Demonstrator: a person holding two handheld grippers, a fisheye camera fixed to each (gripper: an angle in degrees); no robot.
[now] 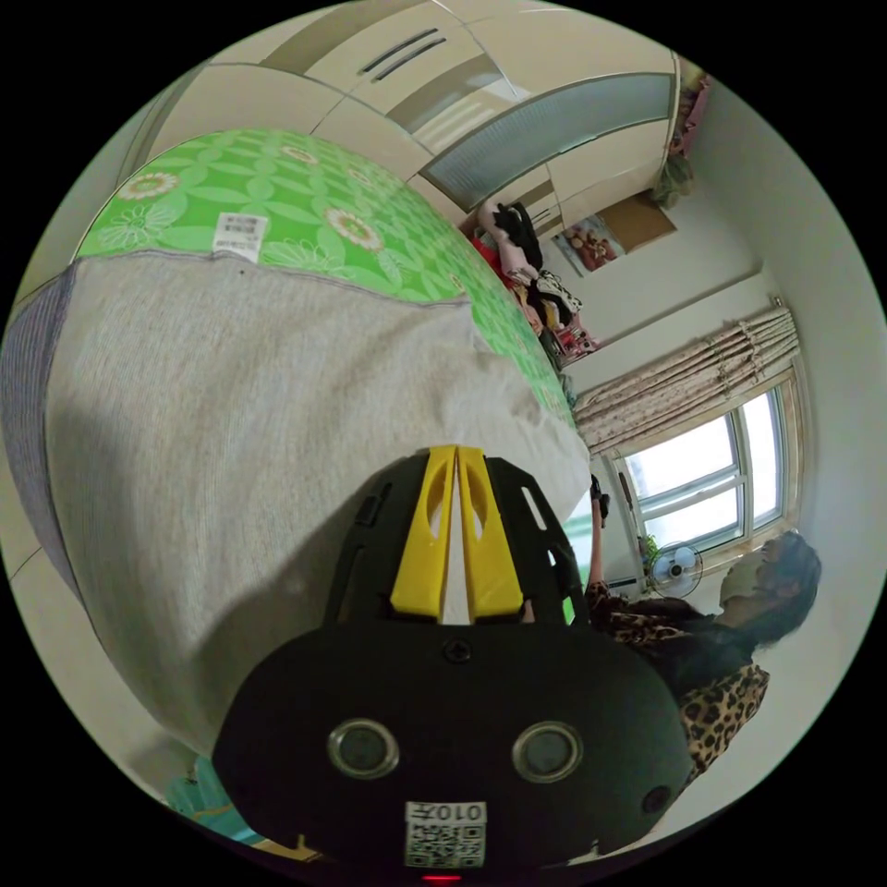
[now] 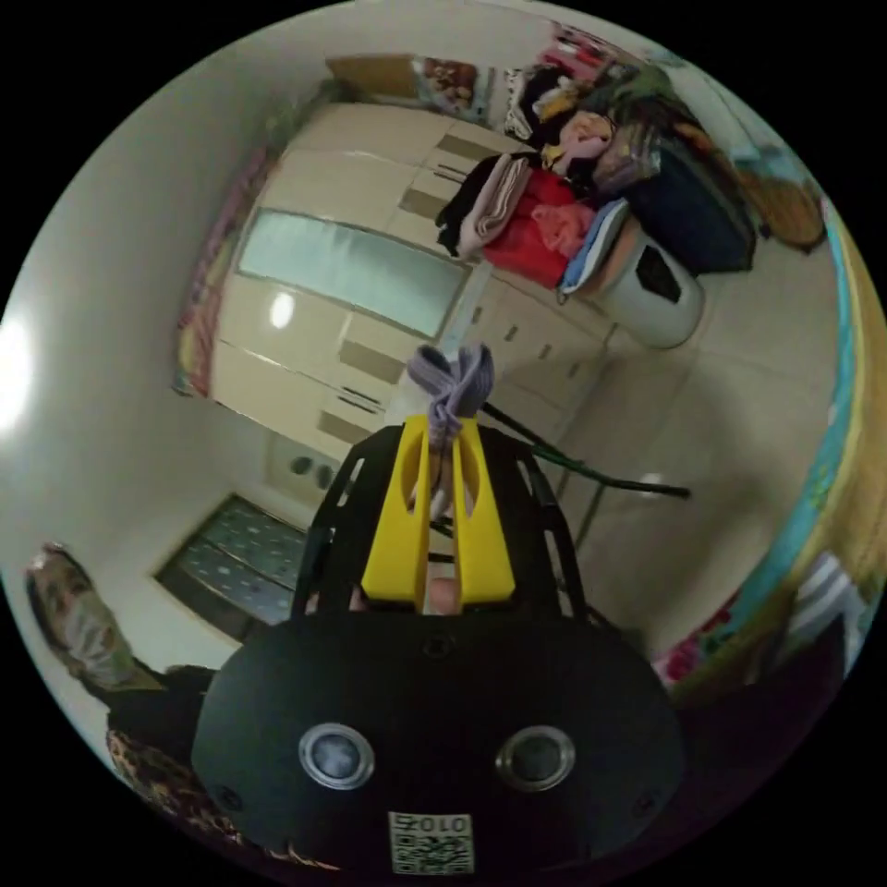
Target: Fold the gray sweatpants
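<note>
The gray sweatpants (image 1: pixel 231 416) spread wide in the left gripper view, lifted in front of a green bed, with a darker ribbed band (image 1: pixel 28 397) along their left edge. My left gripper (image 1: pixel 455 451) has its yellow jaws pressed together on the cloth's near edge. The far corner of the pants reaches toward a small dark gripper (image 1: pixel 600 499) held up by the person's raised arm. In the right gripper view, my right gripper (image 2: pixel 443 423) is shut on a bunched, purplish-gray ribbed bit of the sweatpants (image 2: pixel 455 374) that pokes out above its tips.
A green flowered bed cover (image 1: pixel 305 203) lies behind the pants. Cream wardrobes (image 1: pixel 517 139) line the wall, with a pile of clothes (image 2: pixel 564 185) and a white bin (image 2: pixel 651 286) beside them. A curtained window (image 1: pixel 711 480) and fan (image 1: pixel 674 571) stand behind the person (image 1: pixel 702 647).
</note>
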